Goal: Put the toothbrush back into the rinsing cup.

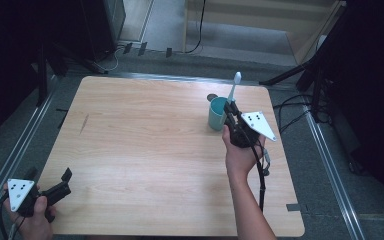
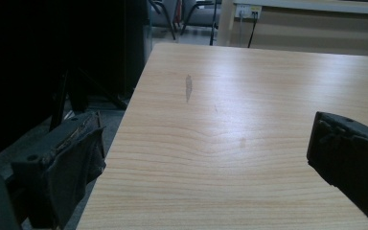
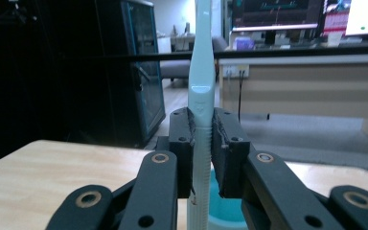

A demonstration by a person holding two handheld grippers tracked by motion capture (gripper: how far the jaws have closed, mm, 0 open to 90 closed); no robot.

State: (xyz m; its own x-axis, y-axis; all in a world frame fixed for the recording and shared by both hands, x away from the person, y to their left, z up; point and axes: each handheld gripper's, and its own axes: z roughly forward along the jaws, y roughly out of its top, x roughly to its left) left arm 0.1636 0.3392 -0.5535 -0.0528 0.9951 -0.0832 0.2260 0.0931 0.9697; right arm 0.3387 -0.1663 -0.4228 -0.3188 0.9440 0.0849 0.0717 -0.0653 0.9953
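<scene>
The wooden table [image 1: 145,150] lay under both grippers. The teal cup [image 1: 216,113] stood on it just ahead of the right gripper [image 1: 230,113], its rim partly behind the jaws in the right gripper view. That gripper was clamped on the handle of a pale toothbrush [image 3: 202,110], which stood upright between the pads, its lower end over the cup and its head above the jaws. The left gripper [image 1: 66,181] rested at the table's near left corner, jaws spread wide with nothing between them.

A pale mint toothbrush [image 1: 233,89] stands upright, its lower end inside a teal cup [image 1: 216,114] near the table's far right corner.
</scene>
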